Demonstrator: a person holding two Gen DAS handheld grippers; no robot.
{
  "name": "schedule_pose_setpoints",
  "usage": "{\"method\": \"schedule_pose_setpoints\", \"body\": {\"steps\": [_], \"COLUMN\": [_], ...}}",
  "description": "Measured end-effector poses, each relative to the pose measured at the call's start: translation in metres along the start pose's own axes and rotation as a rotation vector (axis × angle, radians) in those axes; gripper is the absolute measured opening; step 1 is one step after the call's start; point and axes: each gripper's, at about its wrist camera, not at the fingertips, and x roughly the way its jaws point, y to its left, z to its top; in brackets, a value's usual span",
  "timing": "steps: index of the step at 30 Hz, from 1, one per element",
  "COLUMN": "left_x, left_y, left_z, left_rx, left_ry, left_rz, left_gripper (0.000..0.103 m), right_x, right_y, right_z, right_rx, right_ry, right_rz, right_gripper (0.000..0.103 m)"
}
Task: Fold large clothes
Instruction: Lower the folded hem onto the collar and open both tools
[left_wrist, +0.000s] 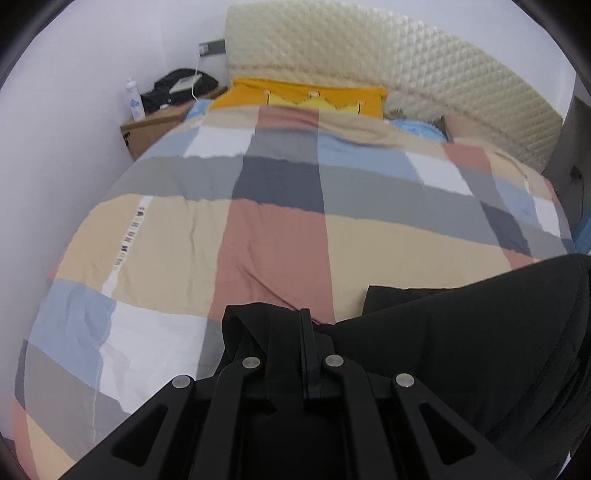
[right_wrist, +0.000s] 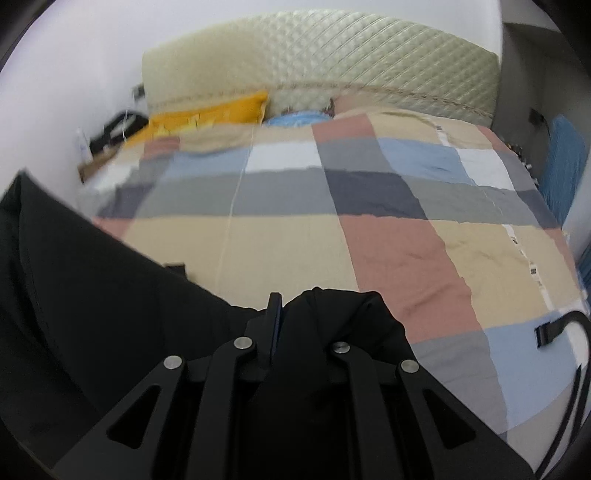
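Observation:
A large black garment (left_wrist: 461, 332) hangs stretched between my two grippers above a bed. My left gripper (left_wrist: 295, 321) is shut on one bunched corner of it, and the cloth runs off to the right in the left wrist view. In the right wrist view my right gripper (right_wrist: 291, 306) is shut on another bunched corner of the black garment (right_wrist: 92, 295), which spreads away to the left. A lower edge of the cloth rests on the checked quilt (left_wrist: 258, 229). The fingertips are mostly wrapped in cloth.
The bed carries a patchwork quilt (right_wrist: 332, 236) with a cream padded headboard (left_wrist: 369, 62) behind it. An orange pillow (left_wrist: 306, 98) and a blue item (right_wrist: 295, 118) lie at the head. A bedside cabinet (left_wrist: 155, 129) with dark things stands left. A black strap (right_wrist: 554, 328) lies at the right edge.

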Motion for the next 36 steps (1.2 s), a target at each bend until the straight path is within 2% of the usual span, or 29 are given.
{"method": "schedule_pose_setpoints", "body": {"steps": [5,11,13,14,18,24,25,26,27,28,29,31,32,33,34,35,36], "left_x": [0.034,0.039,0.034,0.029,0.008,-0.033,-0.037,-0.047,-0.055,-0.060,-0.070,-0.085,-0.092,-0.098,-0.104,-0.108,-0.114], "left_y": [-0.009,-0.006,-0.001,0.004,0.016,0.050,0.055,0.065,0.073,0.081,0.095,0.115,0.123,0.128,0.133,0.136,0.138], "left_z": [-0.008,-0.016,-0.018,-0.022,-0.031,-0.048,-0.050,-0.053,-0.056,-0.058,-0.063,-0.070,-0.074,-0.077,-0.082,-0.085,-0.089], "left_rx": [-0.007,-0.025,-0.044,-0.084,-0.139,-0.250,-0.261,-0.284,-0.302,-0.316,-0.342,-0.364,-0.359,-0.344,-0.322,-0.306,-0.289], "left_ry": [0.032,0.038,0.029,0.027,0.013,-0.004,-0.003,-0.003,-0.007,-0.010,-0.015,-0.027,-0.036,-0.042,-0.048,-0.056,-0.069], "left_rz": [0.010,-0.015,-0.026,-0.035,-0.068,-0.192,-0.207,-0.228,-0.232,-0.236,-0.262,-0.275,-0.255,-0.230,-0.200,-0.181,-0.166], "left_gripper": [0.006,0.006,0.006,0.006,0.007,0.013,0.015,0.025,0.034,0.053,0.062,0.062,0.062,0.062,0.062,0.062,0.062], "right_x": [0.015,0.018,0.017,0.016,0.007,-0.016,-0.021,-0.025,-0.028,-0.031,-0.035,-0.044,-0.049,-0.054,-0.059,-0.067,-0.072], "right_y": [0.006,0.010,0.010,0.012,0.025,0.013,0.011,0.011,0.010,0.010,0.007,0.003,0.000,-0.002,-0.004,-0.007,-0.009], "right_z": [-0.003,-0.007,-0.009,-0.008,-0.015,-0.022,-0.023,-0.024,-0.024,-0.025,-0.027,-0.030,-0.032,-0.034,-0.036,-0.038,-0.040], "right_rx": [-0.004,-0.024,-0.023,-0.027,-0.093,0.004,0.019,0.026,0.032,0.038,0.048,0.071,0.080,0.087,0.094,0.104,0.110], "right_ry": [0.031,0.042,0.044,0.041,0.025,-0.007,-0.009,-0.010,-0.011,-0.011,-0.004,0.000,-0.003,-0.007,-0.011,-0.019,-0.022], "right_rz": [-0.025,-0.037,-0.036,-0.040,-0.066,-0.010,0.004,0.012,0.019,0.025,0.035,0.059,0.067,0.071,0.070,0.078,0.069], "right_gripper": [0.010,0.010,0.010,0.010,0.013,0.016,0.018,0.019,0.022,0.025,0.027,0.035,0.037,0.045,0.058,0.067,0.090]}}
